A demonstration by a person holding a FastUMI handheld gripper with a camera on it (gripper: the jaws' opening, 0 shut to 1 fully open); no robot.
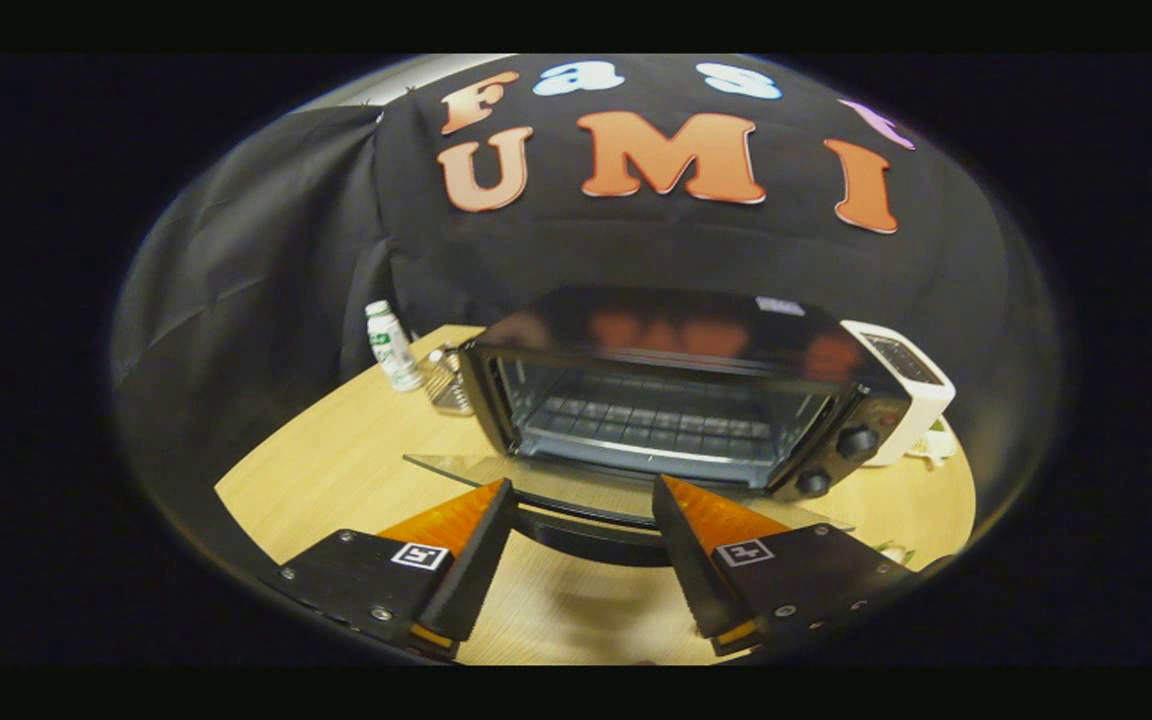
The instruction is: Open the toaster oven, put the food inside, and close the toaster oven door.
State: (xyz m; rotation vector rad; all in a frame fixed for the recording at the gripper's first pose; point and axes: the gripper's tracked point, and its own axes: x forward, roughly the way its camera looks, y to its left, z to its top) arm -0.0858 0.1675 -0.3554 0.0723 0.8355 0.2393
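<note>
The black toaster oven (696,335) stands on the wooden table (336,470) just ahead of my fingers. Its glass door (586,480) hangs fully down and lies flat toward me, with the dark curved handle (586,538) at its near edge. Inside, a wire rack (646,420) is bare. My gripper (582,483) is open, its fingertips over the door's near edge on either side of the handle's middle, and nothing is held between them. Two knobs (856,440) sit on the oven's right panel.
A small white bottle (391,345) and a clear glass object (448,385) stand left of the oven. A white toaster (911,385) sits close behind the oven's right side. Something small and pale (896,550) lies by the table's edge near my right finger.
</note>
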